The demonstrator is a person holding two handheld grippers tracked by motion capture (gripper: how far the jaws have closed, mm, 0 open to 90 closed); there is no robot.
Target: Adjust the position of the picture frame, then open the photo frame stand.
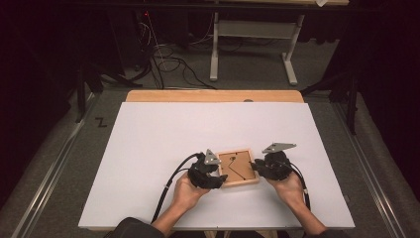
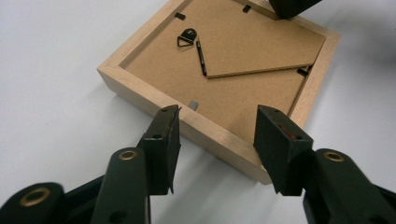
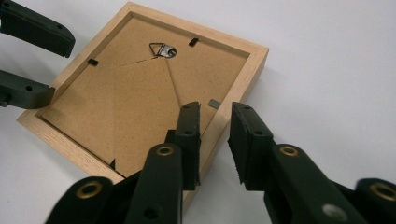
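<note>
pale wood picture frame [image 1: 238,168] lies face down on the white bench [image 1: 163,134], brown fibreboard back up, near the front edge, between left tool [image 1: 221,179] & right tool [image 1: 254,166]. nearly square, sides roughly parallel w/ bench edges, slightly turned.

left tool view: frame [image 2: 140,88] sits corner-on; black hanger ring [image 2: 187,37] & folded stand [image 2: 261,46] on the back. left tool [image 2: 217,122] jaws spread, straddling the near rail w/ gaps, not pressing it.

right tool view: frame [image 3: 233,88] w/ hanger [image 3: 162,49] toward the far side, long axis running away from camera. right tool [image 3: 215,114] jaws apart, one over the back panel, one outside the rail; no clamp seen.
</note>
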